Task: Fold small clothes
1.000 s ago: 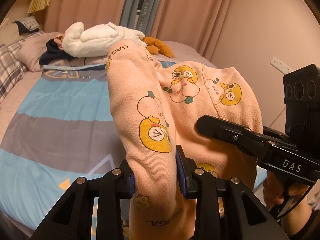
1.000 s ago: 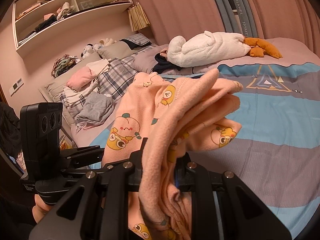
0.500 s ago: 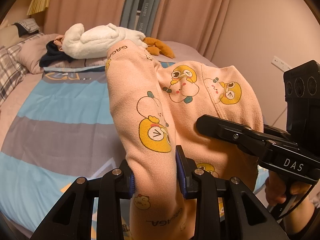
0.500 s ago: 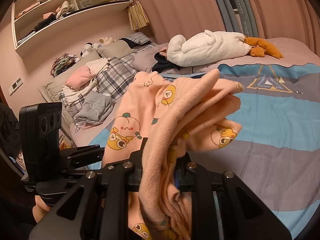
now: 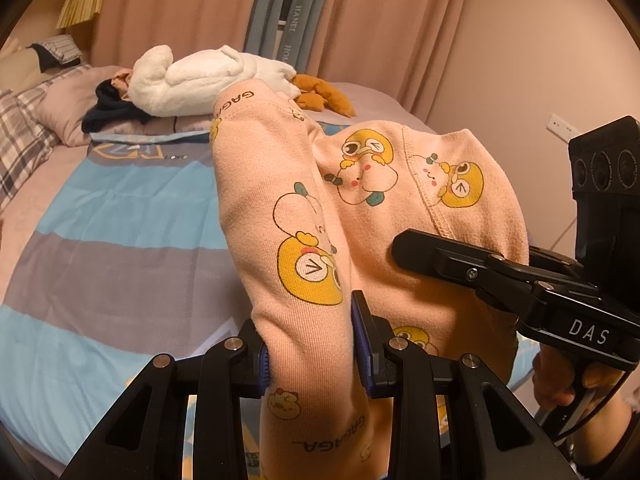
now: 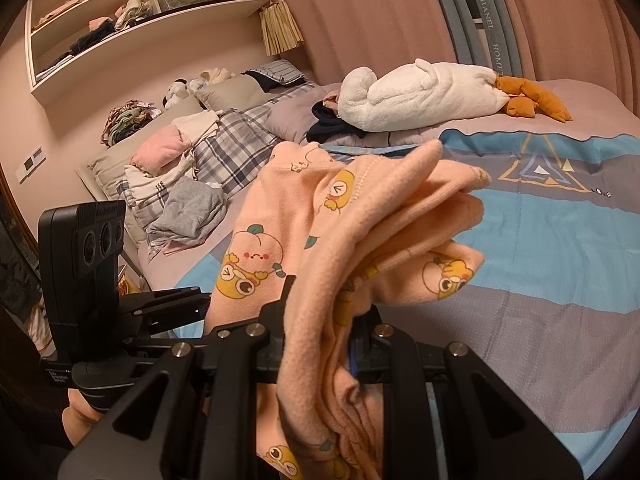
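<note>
A small peach garment printed with yellow cartoon figures hangs in the air above the striped bed. My left gripper is shut on one bunched edge of it. My right gripper is shut on another bunched part of the same garment. The right gripper also shows at the right of the left wrist view, and the left gripper shows at the left of the right wrist view. The cloth is crumpled and draped over both sets of fingers, hiding the pads.
The bed has a blue and grey striped cover. A white plush toy with orange feet lies at the far side beside dark clothes. Pillows and piled clothes sit at the head of the bed. Wall shelves hold folded items.
Almost nothing has moved. Both grippers keep holding the peach garment in the same place, with only a slight shift of view.
</note>
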Motion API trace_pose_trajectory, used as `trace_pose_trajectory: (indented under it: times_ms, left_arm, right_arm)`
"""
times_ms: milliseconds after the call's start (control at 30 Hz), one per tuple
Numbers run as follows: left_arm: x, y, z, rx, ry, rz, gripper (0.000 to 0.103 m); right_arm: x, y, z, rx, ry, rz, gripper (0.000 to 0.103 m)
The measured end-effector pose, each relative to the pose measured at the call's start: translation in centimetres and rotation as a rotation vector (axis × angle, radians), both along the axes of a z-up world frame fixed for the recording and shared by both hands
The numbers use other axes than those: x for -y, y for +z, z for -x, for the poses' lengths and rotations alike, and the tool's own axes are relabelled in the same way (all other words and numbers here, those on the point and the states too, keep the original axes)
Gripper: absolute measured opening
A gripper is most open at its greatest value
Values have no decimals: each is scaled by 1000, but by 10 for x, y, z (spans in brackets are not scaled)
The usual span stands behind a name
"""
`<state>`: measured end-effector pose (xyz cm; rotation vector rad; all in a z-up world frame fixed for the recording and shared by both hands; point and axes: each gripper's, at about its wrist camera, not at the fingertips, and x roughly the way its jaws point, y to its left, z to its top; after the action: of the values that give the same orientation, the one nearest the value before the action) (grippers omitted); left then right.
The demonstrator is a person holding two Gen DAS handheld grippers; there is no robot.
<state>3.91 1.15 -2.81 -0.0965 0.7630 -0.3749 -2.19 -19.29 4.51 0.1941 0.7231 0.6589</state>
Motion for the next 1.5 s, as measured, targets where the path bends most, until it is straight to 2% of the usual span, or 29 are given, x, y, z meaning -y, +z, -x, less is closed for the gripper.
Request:
trace_pose_trajectory:
  times_ms: [667, 1500]
  left_arm:
    - [-1, 1, 9, 11, 30, -9, 32]
    - [1, -2, 5, -16, 54, -16, 32]
  right_arm:
    - [-11, 2, -11, 9, 32, 21, 21]
    - [-24, -7, -29, -15, 54, 29, 21]
